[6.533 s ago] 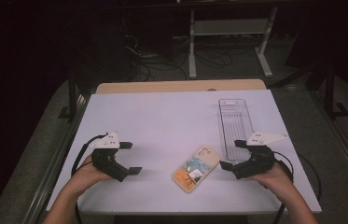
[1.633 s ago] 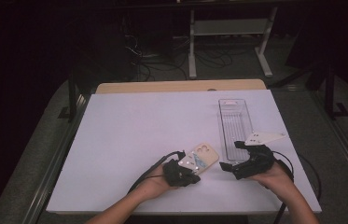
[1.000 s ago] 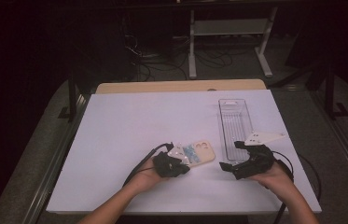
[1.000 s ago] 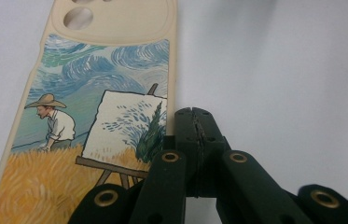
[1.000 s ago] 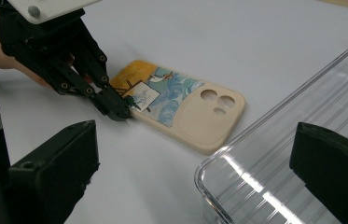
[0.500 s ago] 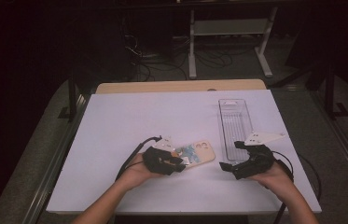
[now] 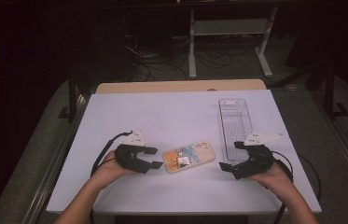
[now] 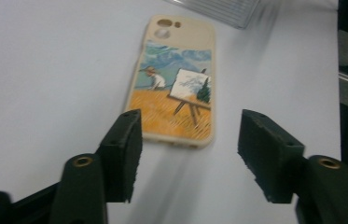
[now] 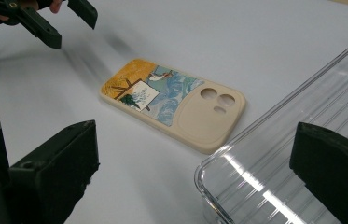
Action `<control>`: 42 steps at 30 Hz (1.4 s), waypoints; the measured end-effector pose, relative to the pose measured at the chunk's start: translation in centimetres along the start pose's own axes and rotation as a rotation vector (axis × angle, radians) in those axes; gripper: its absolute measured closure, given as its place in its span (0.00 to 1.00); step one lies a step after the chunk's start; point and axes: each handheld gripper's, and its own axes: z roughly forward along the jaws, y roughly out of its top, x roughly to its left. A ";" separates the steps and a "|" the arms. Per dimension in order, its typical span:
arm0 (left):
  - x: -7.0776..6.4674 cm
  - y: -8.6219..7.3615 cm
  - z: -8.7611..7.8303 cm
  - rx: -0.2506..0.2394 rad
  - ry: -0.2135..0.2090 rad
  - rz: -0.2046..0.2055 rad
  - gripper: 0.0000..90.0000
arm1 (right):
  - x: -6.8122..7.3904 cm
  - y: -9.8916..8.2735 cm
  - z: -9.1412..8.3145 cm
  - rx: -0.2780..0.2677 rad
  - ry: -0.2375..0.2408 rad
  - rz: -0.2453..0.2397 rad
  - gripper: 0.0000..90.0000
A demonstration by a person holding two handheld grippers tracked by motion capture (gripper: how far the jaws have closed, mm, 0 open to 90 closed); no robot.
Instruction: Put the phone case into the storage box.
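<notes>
A cream phone case (image 7: 189, 157) printed with a painter at an easel lies flat on the white table (image 7: 171, 112), camera holes toward the right. My left gripper (image 7: 153, 157) hovers just left of it. Its jaws have just been opening and nothing is between them. In the left gripper view the case (image 8: 174, 88) lies beyond the open left gripper (image 8: 188, 140). My right gripper (image 7: 230, 161) rests to the right of the case, open and empty. The right gripper view shows the case (image 9: 171, 100) ahead of the right gripper (image 9: 199, 158), with the left gripper (image 9: 64, 23) at top left.
A long clear plastic tray (image 7: 234, 123) stands lengthwise at the right, its near end by my right gripper; its corner (image 9: 302, 116) is close in the right gripper view. Past the table's far edge are a wooden strip (image 7: 181, 87) and a dark floor with cables.
The left gripper has drawn back to the left, away from the case's left end, and its jaws have spread apart. The case stays flat on the table. The right hand has kept still.
</notes>
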 end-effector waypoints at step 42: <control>1.3 -3.0 -2.7 -0.018 0.078 -0.044 0.00 | 0.2 0.0 0.4 0.018 0.004 -0.002 0.01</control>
